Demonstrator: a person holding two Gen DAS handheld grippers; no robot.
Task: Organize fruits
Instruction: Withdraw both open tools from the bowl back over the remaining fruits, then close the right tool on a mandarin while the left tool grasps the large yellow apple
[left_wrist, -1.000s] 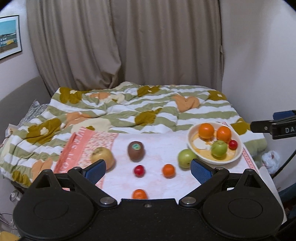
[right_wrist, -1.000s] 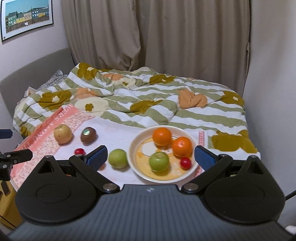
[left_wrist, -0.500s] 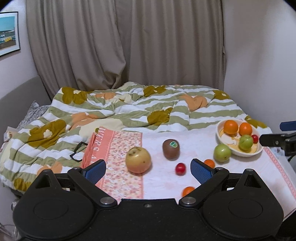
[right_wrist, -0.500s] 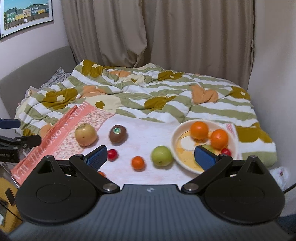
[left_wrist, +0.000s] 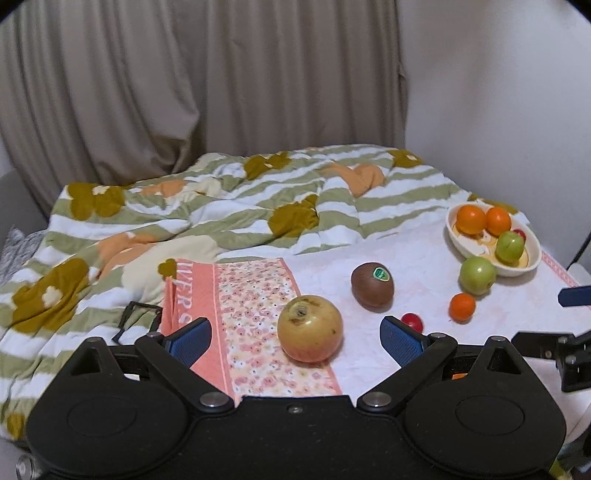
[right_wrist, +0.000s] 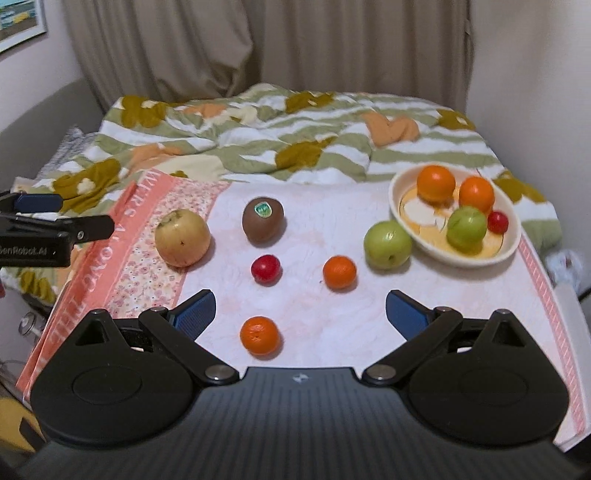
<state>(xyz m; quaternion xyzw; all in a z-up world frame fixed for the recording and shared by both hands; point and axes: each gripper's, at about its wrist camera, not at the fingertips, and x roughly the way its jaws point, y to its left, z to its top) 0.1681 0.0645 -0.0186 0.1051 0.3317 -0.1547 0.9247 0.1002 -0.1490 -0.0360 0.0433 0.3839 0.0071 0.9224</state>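
Observation:
Loose fruit lies on a pale pink cloth (right_wrist: 332, 206): a yellow apple (left_wrist: 309, 328) (right_wrist: 182, 238), a brown kiwi (left_wrist: 372, 285) (right_wrist: 263, 220), a small red fruit (right_wrist: 265, 268), two small oranges (right_wrist: 339, 271) (right_wrist: 259, 335) and a green apple (right_wrist: 387, 244). The cream bowl (right_wrist: 461, 258) at the right holds two oranges, a green apple and a red fruit. My left gripper (left_wrist: 295, 334) is open, its blue pads either side of the yellow apple and short of it. My right gripper (right_wrist: 300, 314) is open and empty, just behind the nearest orange.
The cloth lies on a bed with a striped flowered blanket (right_wrist: 258, 140) bunched behind it. A pink flowered towel (right_wrist: 147, 266) is under the yellow apple. Black glasses (left_wrist: 136, 317) rest left of the towel. Curtains and a white wall stand behind.
My left gripper has swung left and closer, so the yellow apple now sits between its pads. My right gripper has shifted left, away from the bowl, toward the loose fruit.

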